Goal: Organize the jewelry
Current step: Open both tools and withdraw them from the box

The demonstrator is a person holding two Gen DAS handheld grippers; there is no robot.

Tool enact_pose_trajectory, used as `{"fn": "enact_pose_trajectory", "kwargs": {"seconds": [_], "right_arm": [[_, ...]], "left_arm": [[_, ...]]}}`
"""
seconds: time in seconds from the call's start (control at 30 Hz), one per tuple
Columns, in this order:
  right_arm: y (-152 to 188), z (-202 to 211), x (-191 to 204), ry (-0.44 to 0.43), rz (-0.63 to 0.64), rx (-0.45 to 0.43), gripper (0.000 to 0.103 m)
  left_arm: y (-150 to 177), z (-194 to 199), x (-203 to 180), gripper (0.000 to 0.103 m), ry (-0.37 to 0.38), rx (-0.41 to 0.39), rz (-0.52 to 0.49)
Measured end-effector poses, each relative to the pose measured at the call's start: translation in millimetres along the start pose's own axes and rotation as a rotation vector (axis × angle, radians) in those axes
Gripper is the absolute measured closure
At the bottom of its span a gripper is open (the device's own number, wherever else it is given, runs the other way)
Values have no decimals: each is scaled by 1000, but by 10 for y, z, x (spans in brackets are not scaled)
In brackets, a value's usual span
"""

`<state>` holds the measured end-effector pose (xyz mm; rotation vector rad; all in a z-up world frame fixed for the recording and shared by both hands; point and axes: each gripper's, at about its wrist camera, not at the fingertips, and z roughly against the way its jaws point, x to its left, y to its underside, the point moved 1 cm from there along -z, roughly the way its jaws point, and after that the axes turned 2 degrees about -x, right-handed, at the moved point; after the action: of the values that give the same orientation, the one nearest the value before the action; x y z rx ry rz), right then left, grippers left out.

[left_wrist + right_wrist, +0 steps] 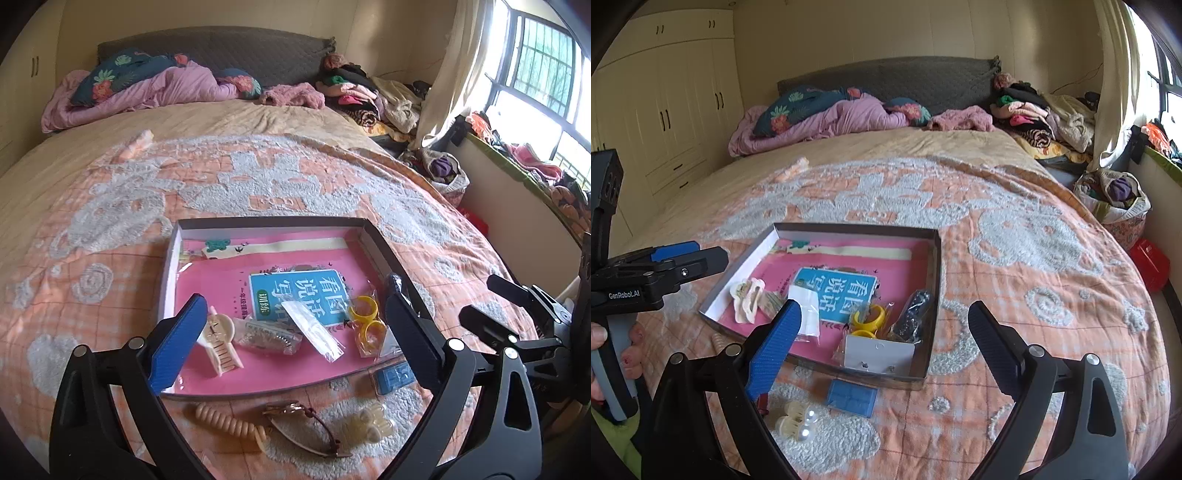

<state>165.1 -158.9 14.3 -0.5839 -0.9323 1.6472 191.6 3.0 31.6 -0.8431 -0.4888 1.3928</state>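
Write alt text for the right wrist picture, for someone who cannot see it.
Open tongs hover over a shallow box on a patterned bedspread, holding a pink book, yellow rings and hair clips. A blue case and pearl clips lie outside it.

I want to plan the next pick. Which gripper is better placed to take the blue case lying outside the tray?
Right, probably. The blue case lies between the open right gripper fingers, near the tray; the left gripper has it off-centre.

Black tongs (295, 332) with silver pivot screws – one ribbed finger blue, one black; white "GenRobot.AI" lettering, grey trigger – pink-nailed hand (613, 354).
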Motion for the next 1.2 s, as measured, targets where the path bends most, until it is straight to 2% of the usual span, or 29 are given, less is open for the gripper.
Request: {"fn": "enact_pose_trajectory", "kwargs": {"seconds": [0.6, 0.87, 1.2], "right_arm": [[0, 386, 60, -13, -5, -55, 12], [87, 453, 177, -42, 1, -49, 12], [253, 442, 381, -93, 13, -13, 12]], "left_arm": [[69, 383, 88, 12, -52, -56, 24], [199, 467, 225, 12, -86, -49, 54], [389, 520, 259, 12, -120, -29, 37]]}}
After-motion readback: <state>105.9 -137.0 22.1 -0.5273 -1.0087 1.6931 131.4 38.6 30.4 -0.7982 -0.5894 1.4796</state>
